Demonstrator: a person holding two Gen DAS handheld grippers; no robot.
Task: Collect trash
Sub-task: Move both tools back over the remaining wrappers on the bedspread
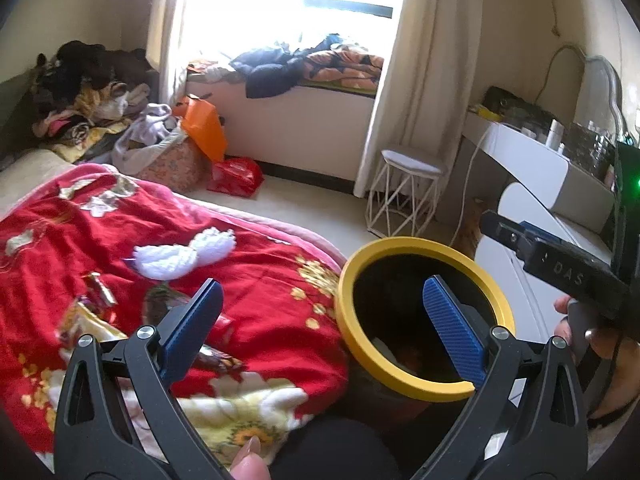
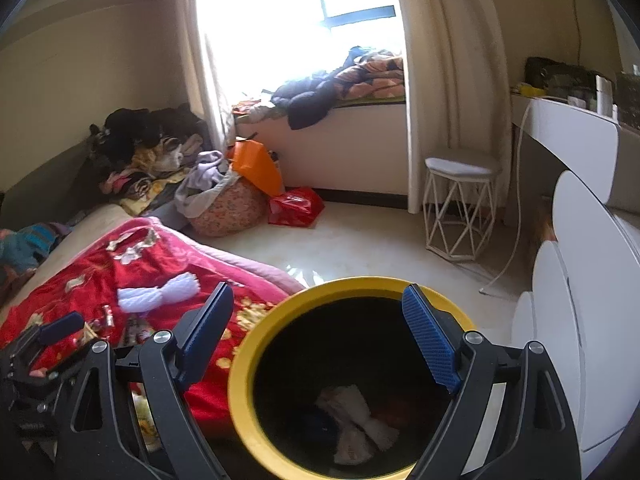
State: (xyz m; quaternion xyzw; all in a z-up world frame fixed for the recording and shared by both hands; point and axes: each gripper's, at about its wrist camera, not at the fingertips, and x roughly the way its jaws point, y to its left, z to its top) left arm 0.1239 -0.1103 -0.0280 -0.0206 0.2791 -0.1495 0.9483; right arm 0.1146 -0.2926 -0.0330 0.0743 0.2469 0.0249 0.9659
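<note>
Both sets of fingers released and empty above the yellow-rimmed trash bin (image 2: 240,392) beside the bed, next pick best aimed at the white tissue wad (image 1: 180,254) and 2 shiny wrappers (image 1: 100,292) on the red floral quilt (image 1: 280,312), approaching low, pinching loose paper only.

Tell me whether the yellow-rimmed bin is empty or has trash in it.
Not empty. The right wrist view looks down into the yellow-rimmed bin, where crumpled pale paper lies on its dark bottom.
</note>
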